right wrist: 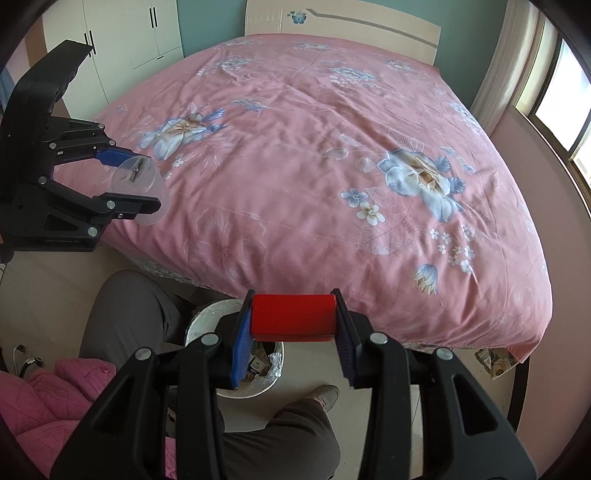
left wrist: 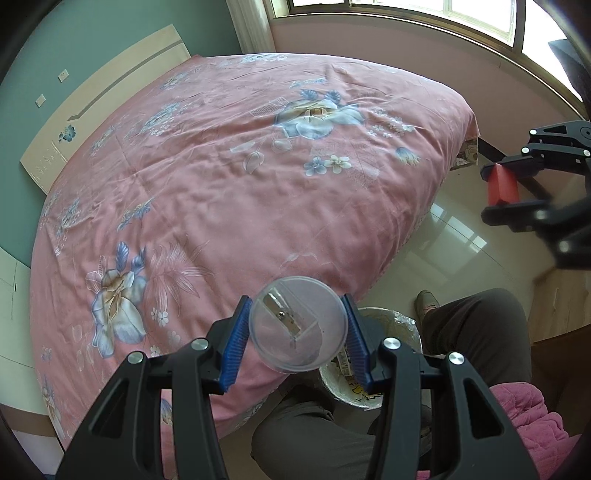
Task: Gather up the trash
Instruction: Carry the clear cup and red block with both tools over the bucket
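Left hand-held gripper (left wrist: 298, 334): was clamped on a clear plastic pencil sharpener (left wrist: 298, 323), blue pads pressed against its round sides, a metal blade visible inside; held over the foot edge of the bed, just above the trash bin.
Clear plastic pencil sharpener, right wrist view (right wrist: 138, 188): showed at far left, gripped between the left hand-held gripper's (right wrist: 129, 181) fingers, in front of the bedspread's left edge.
Bed (left wrist: 240, 166): was covered by a pink floral bedspread with blue and cream flowers; pale headboard (right wrist: 343, 27) at the far end, white wardrobe (right wrist: 122, 33) beside it on the left of the right wrist view.
Trash bin (left wrist: 402, 332): stood on the tiled floor at the foot of the bed, lined with a shiny bag, paper scraps and packaging inside; it sat between the person's legs (right wrist: 129, 314), and below both grippers.
Right hand-held gripper (right wrist: 293, 317): was closed on a red block (right wrist: 293, 314), held lengthwise between the pads, directly above the bin's far rim (right wrist: 207, 314).
Red block, left wrist view (left wrist: 500, 184): appeared at the right edge, pinched in the right hand-held gripper (left wrist: 498, 188), over the floor, well apart from the sharpener.
Window (left wrist: 424, 14): let in bright light on the right side.
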`<action>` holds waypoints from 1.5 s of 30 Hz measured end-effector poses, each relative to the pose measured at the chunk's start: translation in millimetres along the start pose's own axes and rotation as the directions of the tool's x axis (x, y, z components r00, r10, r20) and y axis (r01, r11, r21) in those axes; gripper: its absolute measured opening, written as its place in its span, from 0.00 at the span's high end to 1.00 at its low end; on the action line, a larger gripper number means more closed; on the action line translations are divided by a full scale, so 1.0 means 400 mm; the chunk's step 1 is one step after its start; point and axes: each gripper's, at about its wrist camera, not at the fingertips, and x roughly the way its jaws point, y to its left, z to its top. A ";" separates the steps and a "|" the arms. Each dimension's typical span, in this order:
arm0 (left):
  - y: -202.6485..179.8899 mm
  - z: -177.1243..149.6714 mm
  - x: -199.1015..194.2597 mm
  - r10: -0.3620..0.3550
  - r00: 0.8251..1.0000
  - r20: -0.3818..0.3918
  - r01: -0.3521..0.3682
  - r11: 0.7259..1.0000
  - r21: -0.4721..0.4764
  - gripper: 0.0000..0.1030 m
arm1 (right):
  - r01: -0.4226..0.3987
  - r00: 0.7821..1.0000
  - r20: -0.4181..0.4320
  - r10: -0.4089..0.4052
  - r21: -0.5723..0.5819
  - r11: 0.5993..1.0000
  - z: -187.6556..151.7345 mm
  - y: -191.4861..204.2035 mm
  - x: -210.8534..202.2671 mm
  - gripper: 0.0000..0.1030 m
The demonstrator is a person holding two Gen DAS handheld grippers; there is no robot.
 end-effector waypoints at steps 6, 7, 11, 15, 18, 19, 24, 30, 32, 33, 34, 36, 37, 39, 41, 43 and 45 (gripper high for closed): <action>-0.018 -0.050 0.078 -0.027 0.998 -0.054 0.027 1.000 -0.003 0.51 | -0.048 0.998 -0.051 0.049 0.008 0.999 -0.046 0.021 0.094 0.61; -0.021 -0.058 0.093 -0.034 0.997 -0.064 0.033 0.999 -0.004 0.51 | -0.057 0.997 -0.060 0.058 0.010 0.998 -0.053 0.024 0.109 0.61; -0.035 -0.089 0.151 -0.054 0.994 -0.099 0.053 0.999 -0.012 0.51 | -0.078 0.992 -0.098 0.080 0.018 0.997 -0.083 0.039 0.172 0.61; -0.052 -0.120 0.213 -0.065 0.989 -0.136 0.065 0.998 -0.008 0.51 | -0.099 0.986 -0.129 0.102 0.026 0.995 -0.110 0.050 0.230 0.61; -0.064 -0.141 0.260 -0.080 0.983 -0.166 0.080 0.997 -0.009 0.51 | -0.109 0.983 -0.147 0.114 0.037 0.993 -0.128 0.052 0.268 0.61; -0.068 -0.147 0.275 -0.084 0.981 -0.173 0.084 0.996 -0.009 0.51 | -0.115 0.981 -0.156 0.120 0.042 0.992 -0.134 0.052 0.283 0.61; -0.086 -0.176 0.345 -0.109 0.972 -0.210 0.107 0.994 -0.024 0.51 | -0.127 0.972 -0.194 0.136 0.057 0.990 -0.166 0.057 0.347 0.61; -0.108 -0.211 0.422 -0.130 0.958 -0.254 0.127 0.991 -0.029 0.51 | -0.154 0.957 -0.235 0.170 0.083 0.985 -0.212 0.066 0.418 0.61; -0.114 -0.224 0.446 -0.133 0.955 -0.267 0.130 0.991 -0.027 0.51 | -0.160 0.952 -0.250 0.178 0.089 0.983 -0.228 0.069 0.442 0.61; -0.116 -0.231 0.458 -0.138 0.952 -0.275 0.135 0.990 -0.029 0.51 | -0.164 0.948 -0.260 0.183 0.093 0.982 -0.237 0.072 0.455 0.61; -0.117 -0.237 0.470 -0.142 0.949 -0.283 0.139 0.990 -0.034 0.51 | -0.167 0.945 -0.268 0.188 0.098 0.981 -0.246 0.073 0.466 0.61; -0.120 -0.249 0.494 -0.153 0.942 -0.297 0.147 0.988 -0.041 0.51 | -0.174 0.938 -0.286 0.197 0.103 0.979 -0.261 0.080 0.491 0.61; -0.121 -0.255 0.506 -0.158 0.939 -0.305 0.151 0.987 -0.046 0.51 | -0.177 0.935 -0.294 0.200 0.105 0.979 -0.268 0.083 0.502 0.61; -0.127 -0.269 0.526 -0.167 0.933 -0.320 0.160 0.986 -0.048 0.51 | -0.186 0.927 -0.308 0.213 0.113 0.976 -0.283 0.086 0.525 0.61; -0.131 -0.281 0.546 -0.175 0.926 -0.333 0.167 0.985 -0.052 0.51 | -0.195 0.921 -0.320 0.224 0.121 0.973 -0.295 0.091 0.547 0.61; -0.137 -0.293 0.566 -0.183 0.920 -0.345 0.175 0.983 -0.057 0.51 | -0.207 0.913 -0.331 0.240 0.132 0.969 -0.307 0.099 0.571 0.61; -0.141 -0.304 0.587 -0.197 0.912 -0.359 0.186 0.980 -0.064 0.51 | -0.214 0.906 -0.342 0.250 0.140 0.967 -0.319 0.105 0.594 0.61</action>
